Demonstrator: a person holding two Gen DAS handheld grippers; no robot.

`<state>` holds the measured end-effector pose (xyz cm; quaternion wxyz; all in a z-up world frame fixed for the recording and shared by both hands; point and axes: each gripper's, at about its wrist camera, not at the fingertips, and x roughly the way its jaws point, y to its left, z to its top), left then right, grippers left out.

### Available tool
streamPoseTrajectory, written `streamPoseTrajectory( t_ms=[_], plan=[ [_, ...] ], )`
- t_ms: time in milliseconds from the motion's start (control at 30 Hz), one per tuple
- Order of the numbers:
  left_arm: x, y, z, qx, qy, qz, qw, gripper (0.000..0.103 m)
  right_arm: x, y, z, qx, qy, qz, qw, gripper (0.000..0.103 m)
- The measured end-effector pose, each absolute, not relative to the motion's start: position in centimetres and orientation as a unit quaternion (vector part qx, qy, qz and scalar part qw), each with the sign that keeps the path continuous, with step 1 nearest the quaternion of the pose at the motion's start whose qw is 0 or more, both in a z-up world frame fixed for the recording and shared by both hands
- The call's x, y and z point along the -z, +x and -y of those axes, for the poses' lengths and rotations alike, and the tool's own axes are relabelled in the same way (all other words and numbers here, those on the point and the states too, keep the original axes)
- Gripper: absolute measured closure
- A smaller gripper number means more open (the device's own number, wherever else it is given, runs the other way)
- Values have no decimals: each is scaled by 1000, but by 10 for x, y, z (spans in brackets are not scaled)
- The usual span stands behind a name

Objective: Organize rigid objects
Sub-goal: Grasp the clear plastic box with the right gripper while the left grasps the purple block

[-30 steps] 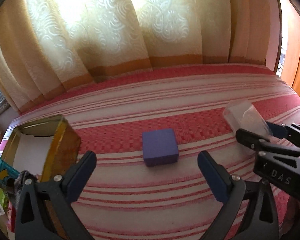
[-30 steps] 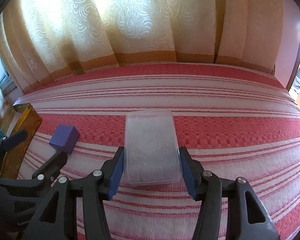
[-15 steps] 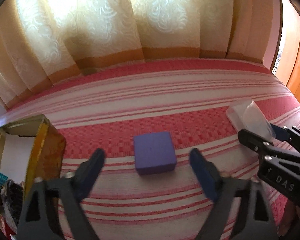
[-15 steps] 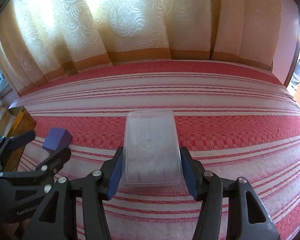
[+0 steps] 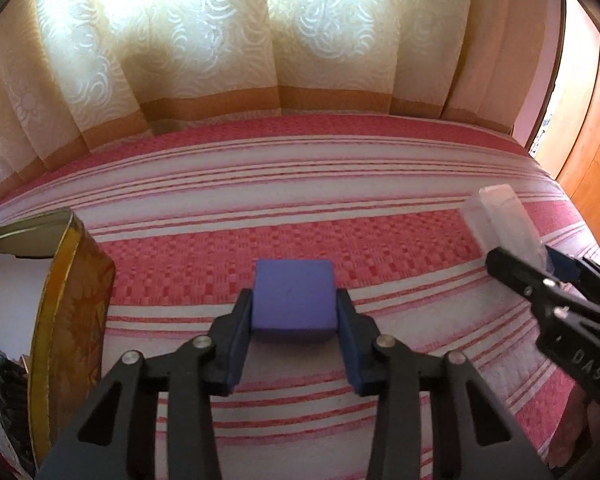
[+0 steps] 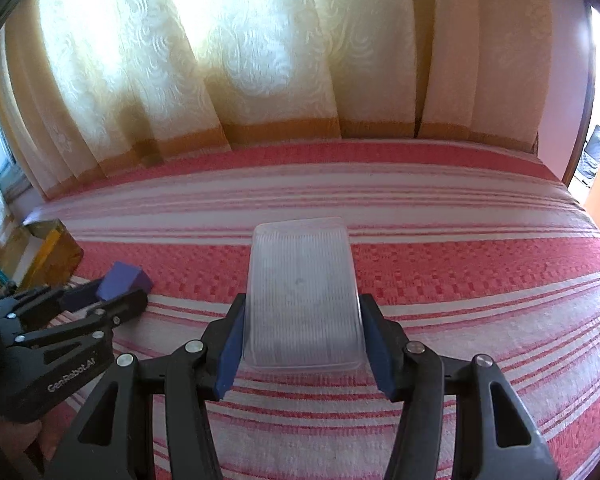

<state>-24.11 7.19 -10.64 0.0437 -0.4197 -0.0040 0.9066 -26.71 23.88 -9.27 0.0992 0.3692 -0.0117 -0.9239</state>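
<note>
A purple block (image 5: 294, 296) sits on the red and white striped bedspread, and my left gripper (image 5: 296, 308) is shut on its two sides. The block also shows in the right wrist view (image 6: 122, 276), between the left gripper's fingers (image 6: 112, 300). My right gripper (image 6: 302, 320) is shut on a clear ribbed plastic box (image 6: 302, 292), which lies flat between its blue pads. In the left wrist view that box (image 5: 504, 220) and the right gripper (image 5: 548, 280) are at the far right.
An open yellow-gold carton (image 5: 60, 304) stands at the left edge of the bed (image 5: 300, 184); it also shows in the right wrist view (image 6: 52, 248). Cream curtains (image 5: 260, 60) hang behind the bed. A wooden door (image 5: 596, 160) is at the right.
My left gripper moved forward to the purple block and closed on it; it was open and short of it before. The right gripper still holds the clear box.
</note>
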Motion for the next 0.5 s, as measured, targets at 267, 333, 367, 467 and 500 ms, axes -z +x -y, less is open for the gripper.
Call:
streamPoseTrajectory(
  t_ms=[267,333,367,467,500],
  plan=[
    [100,-223,-66,-918,-395,-2,37,64,84,-250,-236,937,337,11,96,47],
    [99,-218,-67,-921,-388,-9,34,64,82,-246,-232,938,332,7,101,47],
    [97,-215,-67,-923,-383,-11,32,64,82,-244,-229,938,330,4,103,47],
    [94,-207,-64,-929,-370,-12,28,64,80,-238,-224,940,322,1,109,47],
    [93,-203,-63,-931,-364,-12,26,64,79,-236,-223,941,319,1,111,47]
  ],
)
